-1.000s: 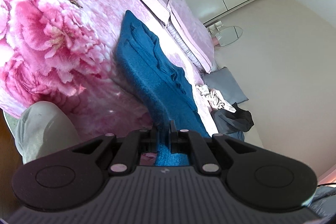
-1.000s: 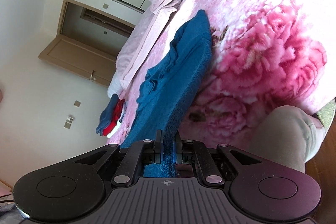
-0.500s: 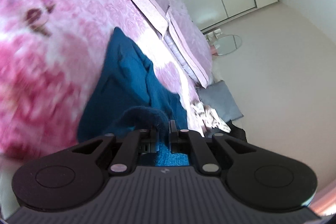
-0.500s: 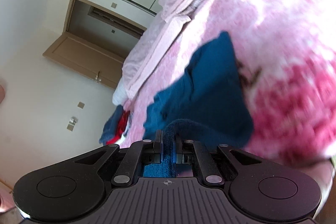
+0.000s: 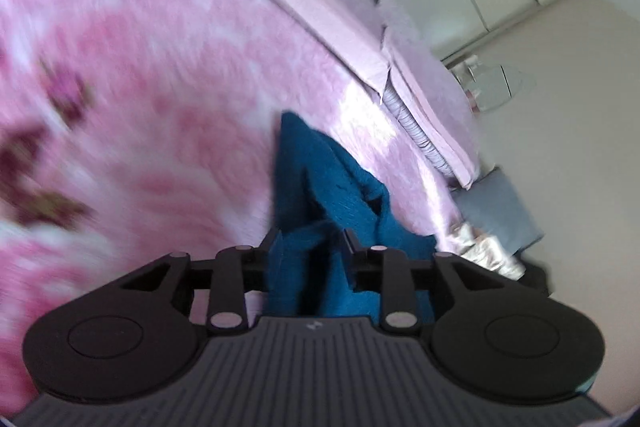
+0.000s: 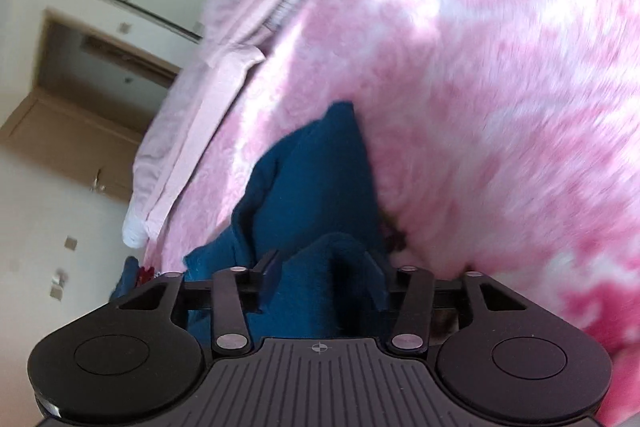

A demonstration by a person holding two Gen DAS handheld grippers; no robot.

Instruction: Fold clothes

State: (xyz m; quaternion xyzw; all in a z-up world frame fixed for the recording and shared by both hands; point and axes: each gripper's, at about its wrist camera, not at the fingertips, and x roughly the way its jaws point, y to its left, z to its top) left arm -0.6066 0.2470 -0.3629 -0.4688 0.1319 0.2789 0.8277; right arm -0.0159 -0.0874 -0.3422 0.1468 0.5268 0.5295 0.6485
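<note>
Tongs first: our left gripper point(image 5: 308, 239) has just been opening, its two black fingers now parted, with a fold of the deep-blue fleecy knit garment point(image 5: 320, 187) lying loose between them; the pads no longer pinch it. Our right gripper point(image 6: 326, 265) has likewise just been opening and stands wider apart, a hump of the same blue cloth point(image 6: 316, 187) bulging in the gap without being pressed. Just ahead of both pairs of tongs the garment runs away from us as a narrow doubled strip, its far tip pointing toward the pale lilac pillows point(image 5: 424, 95). Beneath and to either side of the tongs spreads the plush pink floral blanket point(image 5: 160, 107), blurred here.

We judge the step in hand to be the release of the carried edge onto the lower layer. To do it well, we would let the jaws spread fully before drawing back, pull both tongs straight out together so no fleece drags along, and check that the edges lie matched. The main risk is nap catching on a pad and spoiling the crease.
</note>
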